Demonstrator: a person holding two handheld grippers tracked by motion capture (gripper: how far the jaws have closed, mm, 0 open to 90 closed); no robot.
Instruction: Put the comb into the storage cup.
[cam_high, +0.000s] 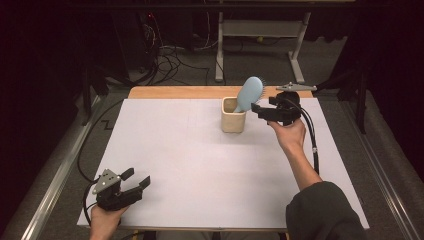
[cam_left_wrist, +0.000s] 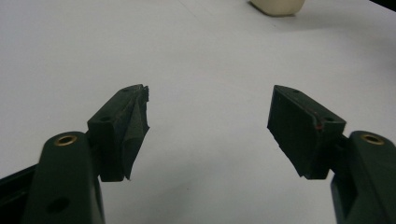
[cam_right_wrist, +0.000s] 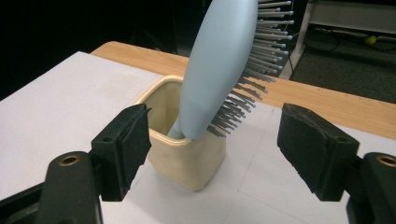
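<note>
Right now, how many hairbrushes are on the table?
1. The light blue hairbrush stands handle-down in the cream cup near the table's far edge, leaning toward the open right gripper. Anything smaller sitting deep inside the cup would be hidden.

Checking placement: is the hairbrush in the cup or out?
In. The hairbrush stands handle-down in the cream cup, leaning on its rim, head above it.
</note>
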